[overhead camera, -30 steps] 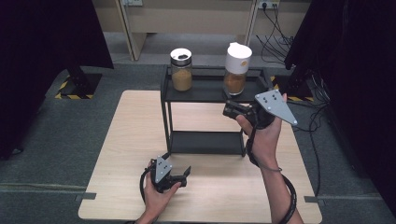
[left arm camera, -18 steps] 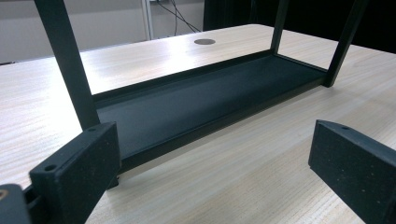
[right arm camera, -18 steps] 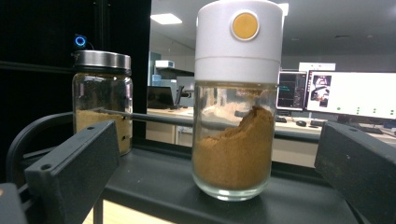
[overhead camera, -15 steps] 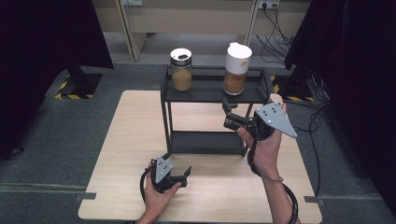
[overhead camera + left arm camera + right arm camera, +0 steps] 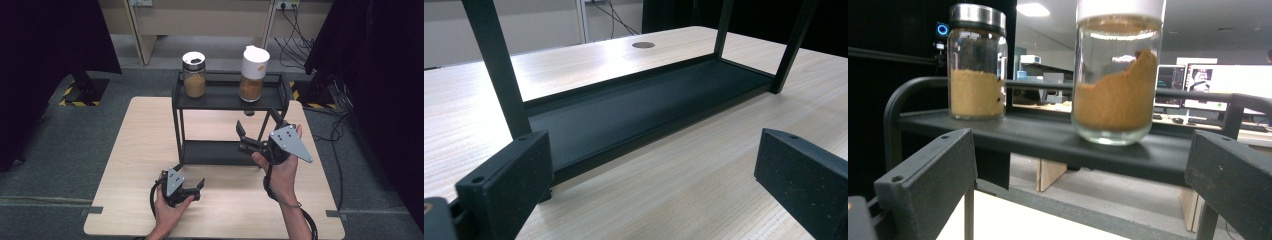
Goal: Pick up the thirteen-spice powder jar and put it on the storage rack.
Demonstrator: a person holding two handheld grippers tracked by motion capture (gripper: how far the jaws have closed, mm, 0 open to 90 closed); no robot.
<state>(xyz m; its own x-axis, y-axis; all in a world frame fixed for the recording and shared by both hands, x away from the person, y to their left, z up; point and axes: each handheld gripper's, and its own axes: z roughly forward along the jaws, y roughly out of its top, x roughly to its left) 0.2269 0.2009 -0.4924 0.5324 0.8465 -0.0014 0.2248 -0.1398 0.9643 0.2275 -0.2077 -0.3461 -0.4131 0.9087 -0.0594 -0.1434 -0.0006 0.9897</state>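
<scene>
A black two-tier rack [image 5: 220, 100] stands on the wooden table [image 5: 140, 150]. Its top shelf [image 5: 1048, 135] carries two glass jars of brown powder: one with a metal lid [image 5: 194, 75] [image 5: 977, 62] at the left and one with a white lid [image 5: 254, 74] [image 5: 1118, 75] at the right. My right gripper [image 5: 257, 127] [image 5: 1078, 185] hovers open in front of the rack, just below the top shelf, facing the jars with nothing between its jaws. Low near the table's front, my left gripper [image 5: 190, 176] [image 5: 649, 175] is open and faces the bare bottom shelf [image 5: 639, 105].
Cables lie on the floor behind the table at the right [image 5: 300, 30]. Dark curtains hang on both sides [image 5: 45, 60]. A small round cap [image 5: 643, 45] is set in the tabletop beyond the rack.
My right gripper has drawn back from the white-lid jar, down and toward the person. The left gripper has stayed put.
</scene>
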